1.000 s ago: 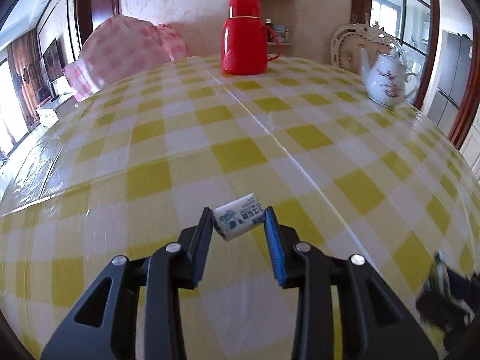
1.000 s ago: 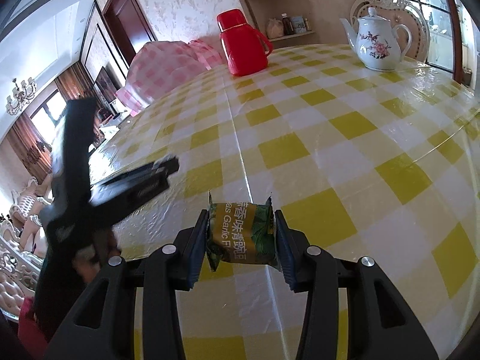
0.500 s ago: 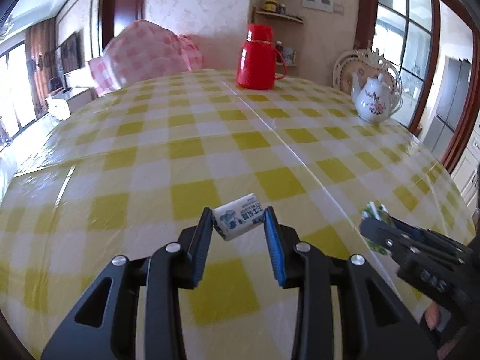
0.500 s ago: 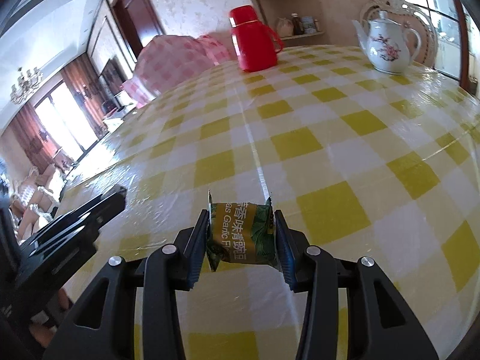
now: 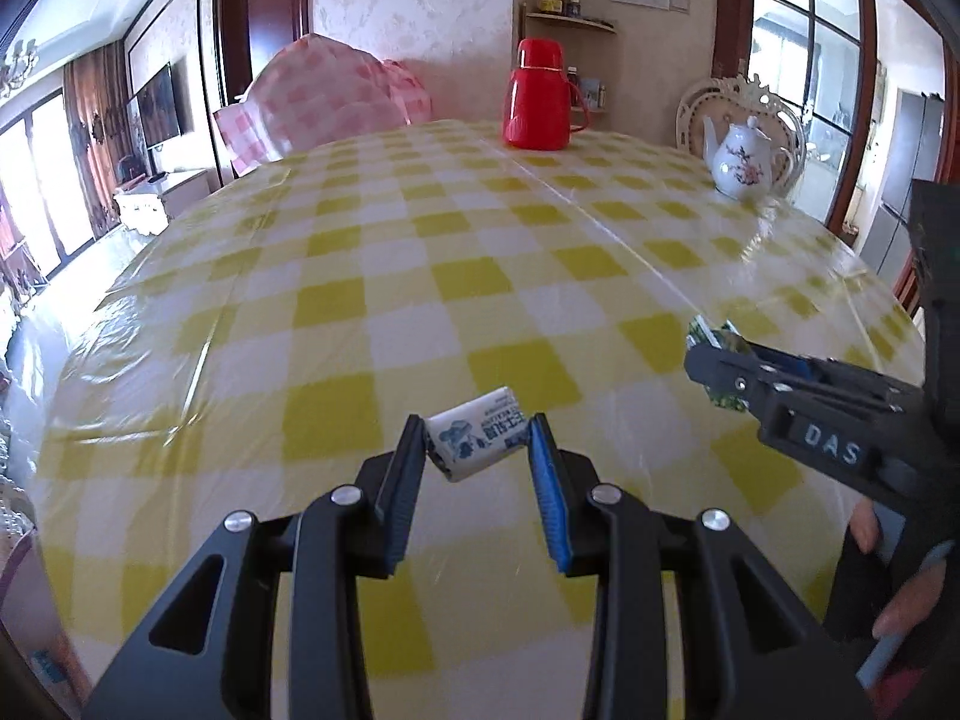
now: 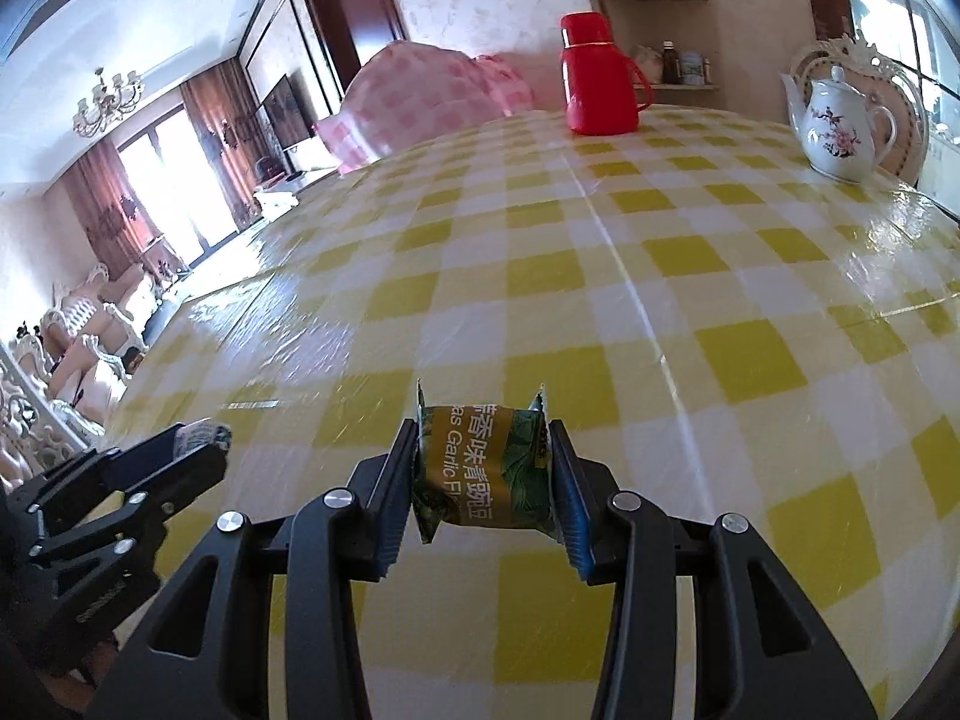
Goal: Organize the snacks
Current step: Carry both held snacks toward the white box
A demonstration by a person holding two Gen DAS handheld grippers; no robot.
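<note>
Left gripper [image 5: 478, 441] jaws pinch a white candy [image 5: 477, 441], right gripper [image 6: 483, 471] jaws clamp a green pea packet [image 6: 483, 471]; thermos [image 6: 597, 75] and teapot [image 6: 840, 126] hug the worktop's [image 6: 660, 276] far edge.

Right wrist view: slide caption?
Right tongs grip a green garlic-pea packet above the yellow checked tablecloth.

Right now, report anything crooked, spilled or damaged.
Only the white snack packet sits tilted in the left hand-held gripper. The green snack packet sits square in the right hand-held gripper. Nothing spilled.
</note>
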